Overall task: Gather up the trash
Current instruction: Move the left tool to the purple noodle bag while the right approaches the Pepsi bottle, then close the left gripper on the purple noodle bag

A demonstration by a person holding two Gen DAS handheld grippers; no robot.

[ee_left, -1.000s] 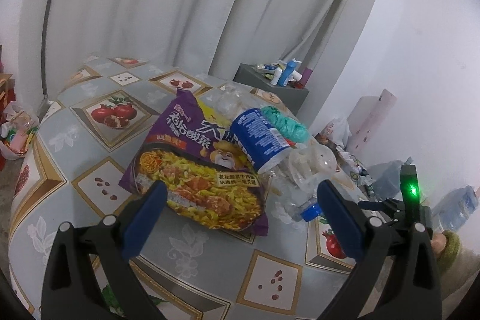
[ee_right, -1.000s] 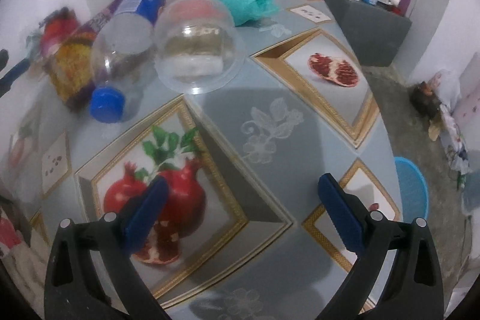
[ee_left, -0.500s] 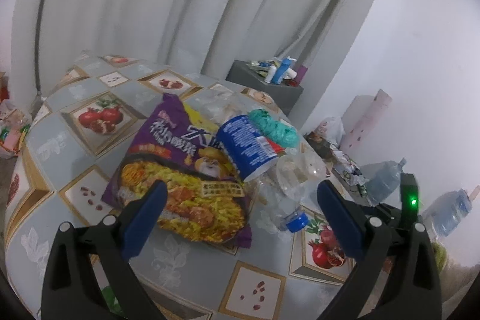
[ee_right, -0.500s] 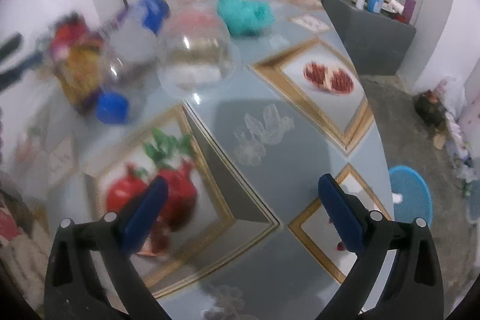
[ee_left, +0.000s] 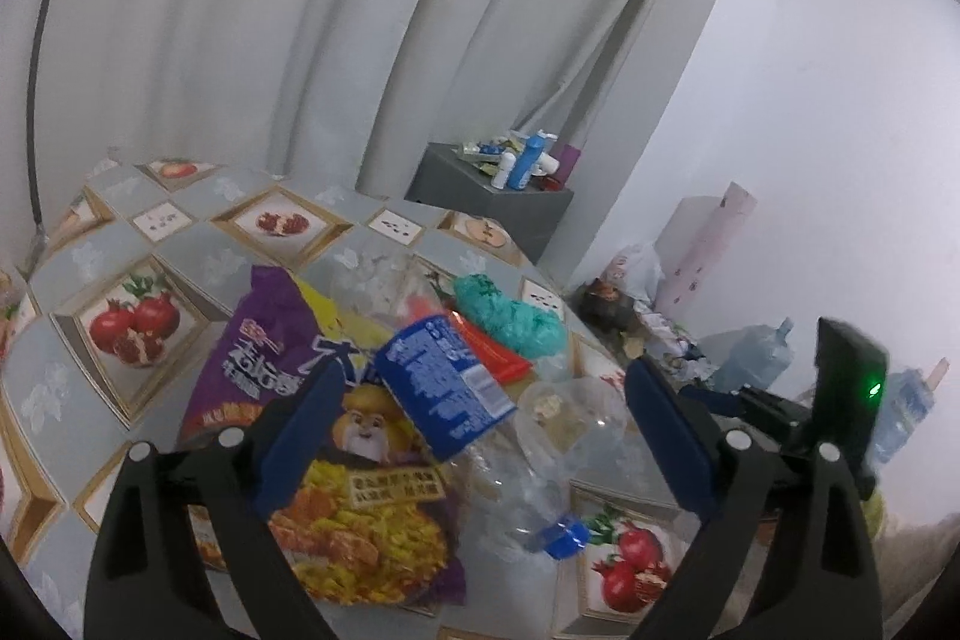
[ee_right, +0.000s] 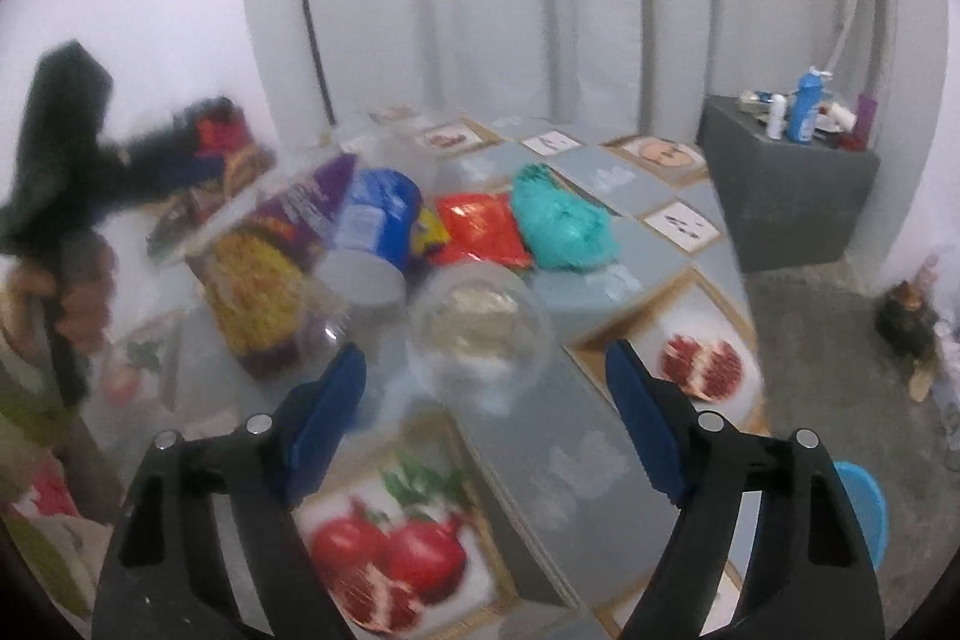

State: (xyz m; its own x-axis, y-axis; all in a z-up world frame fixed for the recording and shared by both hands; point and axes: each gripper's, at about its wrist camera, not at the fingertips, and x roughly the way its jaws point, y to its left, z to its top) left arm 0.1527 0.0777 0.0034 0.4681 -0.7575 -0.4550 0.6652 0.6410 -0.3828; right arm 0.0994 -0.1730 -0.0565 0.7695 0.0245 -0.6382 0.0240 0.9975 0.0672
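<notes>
tablecloth [ee_left: 198, 250]: one purple packet [ee_left: 312, 448], one bottle [ee_left: 456, 400], one teal wad [ee_left: 510, 322].

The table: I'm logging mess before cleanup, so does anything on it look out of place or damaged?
Yes. A clear plastic bottle with a blue label lies tipped on its side, crumpled, across a purple noodle wrapper. Beside them on the pomegranate-print tablecloth lie a red packet and a scrunched teal bag.
</notes>
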